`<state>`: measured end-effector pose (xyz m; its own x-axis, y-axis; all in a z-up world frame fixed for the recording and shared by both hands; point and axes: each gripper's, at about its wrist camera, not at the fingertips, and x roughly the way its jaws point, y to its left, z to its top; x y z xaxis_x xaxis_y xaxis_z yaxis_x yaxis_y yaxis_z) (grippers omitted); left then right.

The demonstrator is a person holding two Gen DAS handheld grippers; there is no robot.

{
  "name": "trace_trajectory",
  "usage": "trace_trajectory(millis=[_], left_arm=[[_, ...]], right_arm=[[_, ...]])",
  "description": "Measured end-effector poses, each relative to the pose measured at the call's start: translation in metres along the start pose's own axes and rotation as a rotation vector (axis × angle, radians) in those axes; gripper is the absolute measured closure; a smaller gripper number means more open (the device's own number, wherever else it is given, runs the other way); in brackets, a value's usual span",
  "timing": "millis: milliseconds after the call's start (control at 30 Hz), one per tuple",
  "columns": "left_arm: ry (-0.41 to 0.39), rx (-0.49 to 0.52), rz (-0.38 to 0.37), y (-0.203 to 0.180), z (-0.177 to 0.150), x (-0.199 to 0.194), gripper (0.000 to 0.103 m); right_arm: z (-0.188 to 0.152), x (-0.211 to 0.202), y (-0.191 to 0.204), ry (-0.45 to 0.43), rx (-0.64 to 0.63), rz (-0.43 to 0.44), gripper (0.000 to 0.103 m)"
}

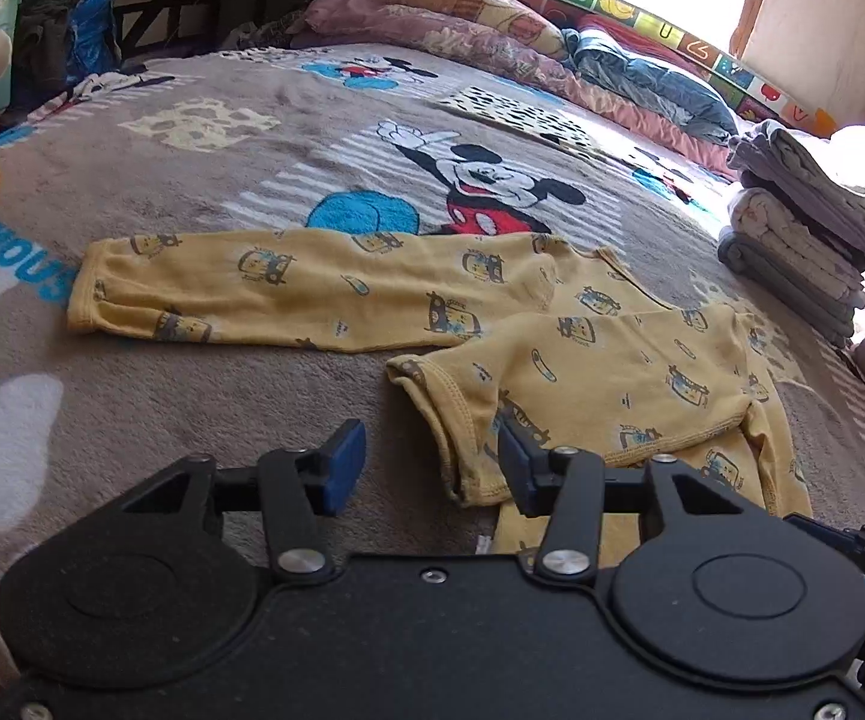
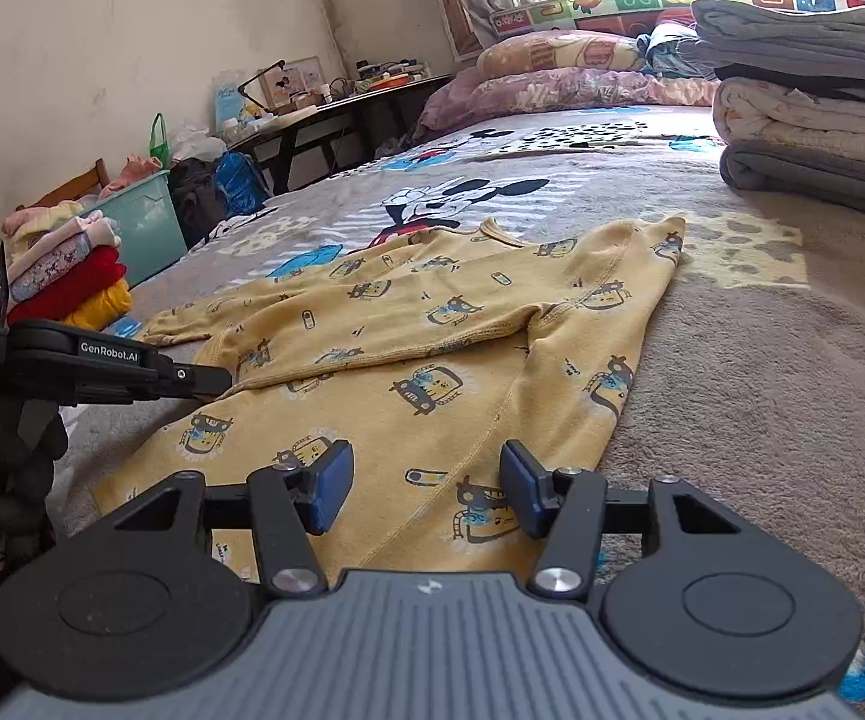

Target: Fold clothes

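Observation:
A yellow long-sleeved child's shirt (image 1: 582, 354) with small cartoon prints lies on the grey Mickey Mouse blanket (image 1: 252, 138). One sleeve (image 1: 288, 288) stretches out to the left; the other sleeve is folded across the body. My left gripper (image 1: 432, 462) is open, low over the blanket, its right pad over the folded sleeve's cuff. In the right wrist view the shirt (image 2: 432, 354) spreads ahead, and my right gripper (image 2: 426, 486) is open just above its lower hem. The left gripper (image 2: 192, 378) shows there at the shirt's left edge.
A stack of folded grey and pale blankets (image 1: 810, 234) stands at the right, also in the right wrist view (image 2: 822, 120). Pillows (image 1: 468, 18) lie at the bed's head. Folded red and yellow clothes (image 2: 66, 282) and a teal bin (image 2: 144, 228) sit at the left.

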<state>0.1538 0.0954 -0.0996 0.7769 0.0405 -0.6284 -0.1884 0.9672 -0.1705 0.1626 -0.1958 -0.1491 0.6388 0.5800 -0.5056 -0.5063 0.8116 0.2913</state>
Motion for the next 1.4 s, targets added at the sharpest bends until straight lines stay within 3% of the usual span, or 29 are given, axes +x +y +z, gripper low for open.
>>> trace_trajectory(millis=[133, 233, 367, 433, 567, 633, 667, 767, 967, 1033, 1133, 1267, 1400], left_arm=[[-0.115, 0.203, 0.140, -0.029, 0.018, -0.023, 0.056], [-0.118, 0.311, -0.010, -0.064, 0.040, -0.018, 0.056], [-0.085, 0.511, -0.253, -0.137, 0.073, 0.025, 0.057], [-0.016, 0.622, -0.351, -0.175, 0.086, 0.058, 0.057], [0.086, 0.808, -0.435, -0.230, 0.096, 0.118, 0.061], [0.156, 0.852, -0.454, -0.244, 0.098, 0.144, 0.061], [0.189, 0.853, -0.463, -0.248, 0.100, 0.156, 0.068], [0.241, 0.845, -0.500, -0.251, 0.104, 0.174, 0.072], [0.307, 0.802, -0.578, -0.256, 0.108, 0.191, 0.073], [0.341, 0.799, -0.599, -0.258, 0.106, 0.198, 0.099], [0.298, 0.710, -0.612, -0.247, 0.110, 0.200, 0.100], [0.340, 0.538, -0.613, -0.233, 0.106, 0.218, 0.100], [0.312, 0.516, -0.577, -0.234, 0.109, 0.213, 0.093]], right_arm=[[-0.001, -0.002, 0.003, -0.013, -0.011, -0.007, 0.048], [-0.002, -0.002, 0.004, -0.015, -0.013, -0.008, 0.048], [-0.003, -0.002, 0.006, -0.012, -0.024, -0.006, 0.045], [-0.003, -0.002, 0.007, -0.011, -0.028, -0.005, 0.045], [-0.002, -0.002, 0.007, -0.006, -0.017, 0.002, 0.045], [-0.001, -0.002, 0.006, -0.002, -0.008, 0.011, 0.045], [-0.001, -0.001, 0.005, 0.000, -0.003, 0.015, 0.045], [-0.002, -0.001, 0.003, 0.006, 0.013, 0.028, 0.044], [-0.003, 0.001, 0.002, 0.009, 0.026, 0.041, 0.042], [-0.004, 0.001, 0.002, 0.010, 0.026, 0.045, 0.041], [-0.004, 0.000, 0.001, 0.011, 0.034, 0.048, 0.040], [-0.004, -0.001, -0.003, 0.016, 0.082, 0.061, 0.040], [-0.006, -0.001, -0.004, 0.017, 0.104, 0.064, 0.040]])
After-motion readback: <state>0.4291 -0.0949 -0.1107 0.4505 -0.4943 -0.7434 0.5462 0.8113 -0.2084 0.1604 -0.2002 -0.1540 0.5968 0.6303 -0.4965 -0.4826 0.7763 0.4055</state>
